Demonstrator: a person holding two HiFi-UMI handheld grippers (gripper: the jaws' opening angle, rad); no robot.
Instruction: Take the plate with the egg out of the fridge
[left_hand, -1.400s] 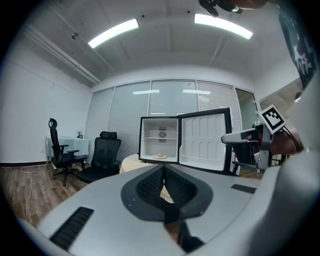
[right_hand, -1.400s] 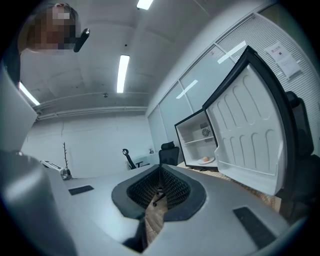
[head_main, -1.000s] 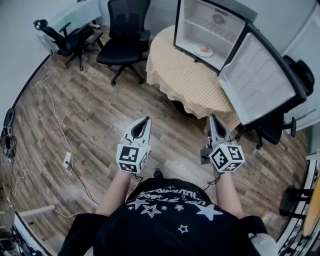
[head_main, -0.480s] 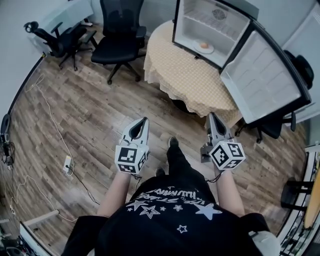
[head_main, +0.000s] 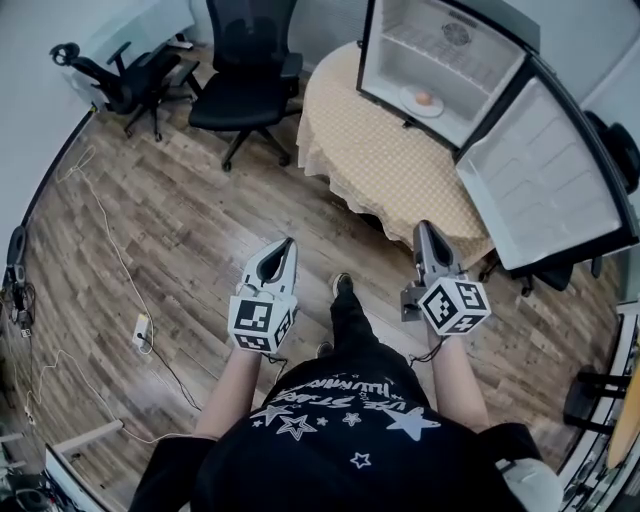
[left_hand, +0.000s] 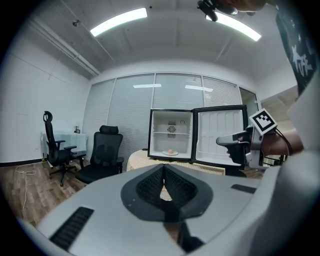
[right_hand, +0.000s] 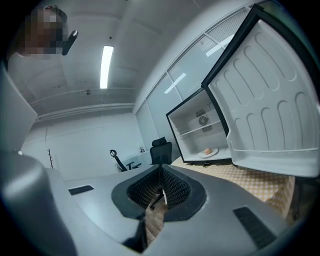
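Far to the left, black office chairs (head_main: 245, 80) stand on the wooden floor (head_main: 150, 220), and they play no part in our job. Nearer us, our left tongs (head_main: 289, 243) are held about level above the floor. Their tips are pressed together and nothing is between them. To their right, our right tongs (head_main: 424, 230) are likewise closed and empty, pointing toward the round tabletop with its beige checked cloth (head_main: 390, 160).

On the tabletop's far side sits the small black-framed, white-lined fridge (head_main: 450, 40), its door (head_main: 545, 180) swung wide to the right. At the bottom of the open compartment lies the small white plate (head_main: 410, 103) carrying the tan egg (head_main: 424, 98), well apart from both tongs.

We judge the task barely begun. The door stands open, so the way in is clear. We have yet to reach the fridge, open a pair of tongs, grip the plate by its rim and draw it out level so the egg does not roll.
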